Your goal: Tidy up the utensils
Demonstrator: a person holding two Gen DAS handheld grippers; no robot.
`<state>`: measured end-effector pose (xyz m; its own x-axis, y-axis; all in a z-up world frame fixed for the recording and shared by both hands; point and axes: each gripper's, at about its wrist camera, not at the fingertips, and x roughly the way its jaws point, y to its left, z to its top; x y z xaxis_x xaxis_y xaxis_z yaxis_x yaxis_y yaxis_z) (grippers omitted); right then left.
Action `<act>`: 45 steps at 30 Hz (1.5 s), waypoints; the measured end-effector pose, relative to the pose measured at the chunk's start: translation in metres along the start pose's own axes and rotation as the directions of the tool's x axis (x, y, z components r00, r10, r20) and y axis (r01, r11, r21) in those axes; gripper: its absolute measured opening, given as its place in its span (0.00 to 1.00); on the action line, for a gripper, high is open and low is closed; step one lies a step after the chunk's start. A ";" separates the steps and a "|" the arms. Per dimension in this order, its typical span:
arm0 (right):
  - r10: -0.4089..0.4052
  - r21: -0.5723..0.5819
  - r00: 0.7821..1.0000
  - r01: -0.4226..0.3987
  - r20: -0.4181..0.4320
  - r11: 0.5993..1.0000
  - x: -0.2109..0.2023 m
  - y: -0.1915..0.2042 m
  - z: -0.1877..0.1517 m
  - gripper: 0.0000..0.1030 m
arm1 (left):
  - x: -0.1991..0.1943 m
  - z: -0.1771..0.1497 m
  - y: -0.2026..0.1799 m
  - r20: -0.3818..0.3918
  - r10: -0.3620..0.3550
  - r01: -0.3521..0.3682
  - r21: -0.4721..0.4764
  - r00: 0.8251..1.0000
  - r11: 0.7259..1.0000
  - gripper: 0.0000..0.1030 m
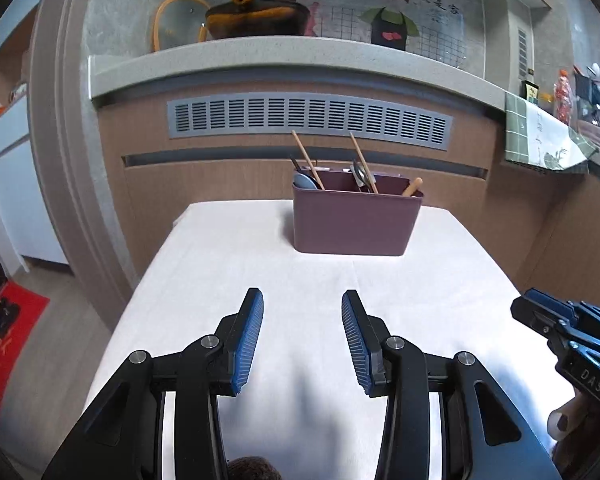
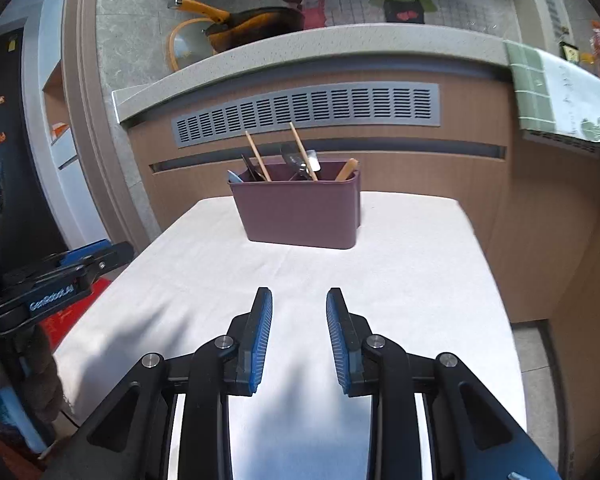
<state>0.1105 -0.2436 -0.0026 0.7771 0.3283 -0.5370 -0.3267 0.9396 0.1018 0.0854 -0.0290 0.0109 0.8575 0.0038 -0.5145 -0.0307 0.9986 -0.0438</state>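
A mauve plastic utensil holder (image 1: 354,222) (image 2: 300,214) stands at the far end of a white-covered table (image 1: 260,264) (image 2: 400,264). Two wooden chopsticks (image 1: 308,160) (image 2: 258,156), a wooden handle (image 1: 413,187) (image 2: 347,170), dark spoons and a blue-grey spoon stick out of it. My left gripper (image 1: 302,300) hovers over the near part of the table, open and empty. My right gripper (image 2: 299,300) is also open with nothing between its blue pads. Each gripper shows at the edge of the other's view: the right gripper (image 1: 560,320), the left gripper (image 2: 60,276).
Behind the table runs a wooden counter front with a grey vent grille (image 1: 308,116) and a speckled countertop (image 1: 280,52). A pan with an orange handle (image 1: 252,16) sits on it. A green cloth (image 1: 540,136) hangs at the right. Floor and a red mat (image 1: 4,340) lie left.
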 end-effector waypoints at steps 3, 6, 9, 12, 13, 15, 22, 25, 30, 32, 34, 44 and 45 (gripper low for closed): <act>0.001 0.006 1.000 -0.001 0.005 1.000 -0.009 0.001 -0.011 0.25 | -0.009 -0.007 -0.002 -0.003 -0.006 0.006 0.004 1.000 1.000 0.41; 0.002 -0.011 1.000 -0.002 0.007 1.000 -0.012 0.006 -0.017 0.25 | -0.013 -0.009 -0.003 -0.007 -0.009 0.009 0.006 1.000 1.000 0.41; 0.005 -0.029 1.000 -0.004 0.020 1.000 -0.015 0.011 -0.017 0.25 | -0.016 -0.008 -0.005 0.003 -0.013 0.013 0.019 1.000 1.000 0.41; -0.005 -0.035 0.999 0.006 0.041 0.999 -0.019 0.012 -0.015 0.25 | -0.015 -0.008 -0.007 -0.004 -0.025 0.025 0.022 1.000 0.999 0.41; -0.006 -0.034 0.999 0.007 0.041 0.999 -0.019 0.012 -0.015 0.25 | -0.014 -0.009 -0.007 -0.011 -0.029 0.030 0.024 1.000 0.999 0.41; -0.005 -0.032 0.999 0.007 0.037 0.999 -0.018 0.011 -0.015 0.25 | -0.013 -0.010 -0.008 -0.019 -0.034 0.034 0.027 0.999 0.999 0.41; -0.005 -0.030 1.000 0.005 0.028 1.000 -0.017 0.010 -0.015 0.25 | -0.010 -0.009 -0.007 -0.031 -0.042 0.043 0.026 0.999 0.999 0.41; -0.006 -0.024 1.000 0.007 0.029 1.000 -0.017 0.008 -0.015 0.25 | -0.010 -0.009 -0.006 -0.034 -0.045 0.046 0.026 0.998 0.999 0.41; -0.005 -0.019 1.000 0.005 0.023 1.000 -0.016 0.007 -0.015 0.25 | -0.008 -0.010 -0.006 -0.043 -0.050 0.051 0.024 0.998 0.998 0.41; -0.003 -0.016 1.000 0.003 0.021 1.000 -0.015 0.007 -0.015 0.25 | -0.007 -0.010 -0.005 -0.047 -0.052 0.053 0.023 0.998 0.998 0.41; -0.004 -0.017 1.000 0.005 0.020 1.000 -0.015 0.006 -0.015 0.25 | -0.006 -0.010 -0.005 -0.052 -0.054 0.055 0.022 0.997 0.998 0.41; -0.010 -0.013 1.000 0.010 0.018 1.000 -0.014 0.004 -0.014 0.25 | -0.004 -0.010 -0.004 -0.056 -0.057 0.058 0.022 0.997 0.998 0.41; -0.010 -0.012 1.000 0.010 0.018 1.000 -0.014 0.004 -0.014 0.25 | -0.004 -0.011 -0.004 -0.056 -0.057 0.059 0.021 0.997 0.998 0.41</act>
<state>0.0904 -0.2460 -0.0064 0.7897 0.3207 -0.5230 -0.3254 0.9417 0.0861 0.0767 -0.0336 0.0042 0.8278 -0.0565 -0.5581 0.0307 0.9980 -0.0556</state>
